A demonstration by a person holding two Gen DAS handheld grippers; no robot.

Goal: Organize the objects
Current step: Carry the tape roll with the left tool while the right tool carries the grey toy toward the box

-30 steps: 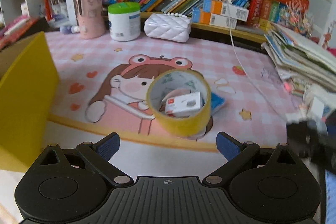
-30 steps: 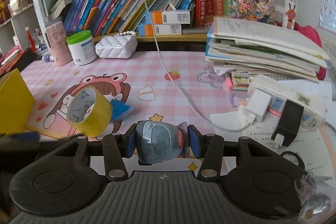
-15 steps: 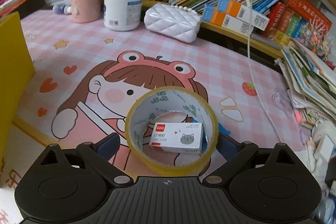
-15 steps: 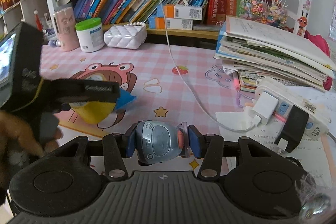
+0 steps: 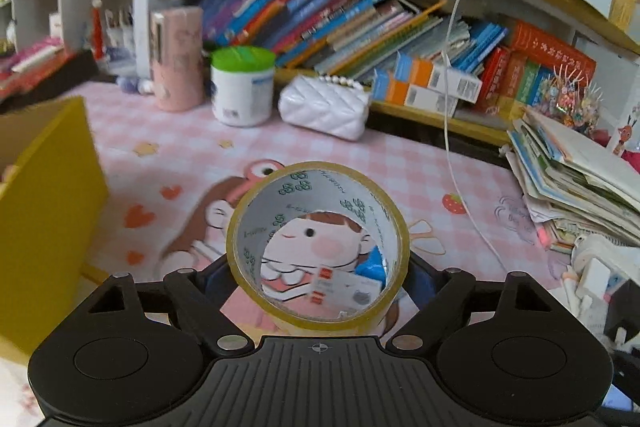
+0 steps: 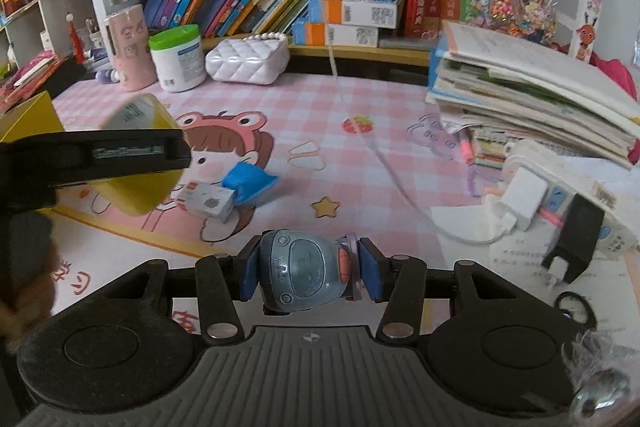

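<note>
My left gripper [image 5: 318, 267] is shut on a yellow tape roll [image 5: 244, 231] and holds it lifted above the pink desk mat [image 5: 400, 163]. From the right wrist view the roll [image 6: 140, 187] hangs in the left gripper's black fingers [image 6: 120, 155]. My right gripper [image 6: 308, 269] is shut on a small blue-grey toy [image 6: 300, 271] with an orange button. A small white staple box [image 6: 206, 203] and a blue object [image 6: 248, 181] lie on the mat; through the roll I see the box [image 5: 344, 291].
A yellow box [image 5: 44, 211] stands at the left. A pink cup [image 5: 176, 59], a green-lidded tub [image 5: 242, 85] and a white quilted purse [image 5: 324, 107] stand before the bookshelf. A book stack [image 6: 532, 95], a power strip [image 6: 560, 187] and a white cable [image 6: 360, 131] lie at right.
My left gripper closed around the tape roll and lifted it off the mat, uncovering the staple box. My right gripper kept hold of the toy.
</note>
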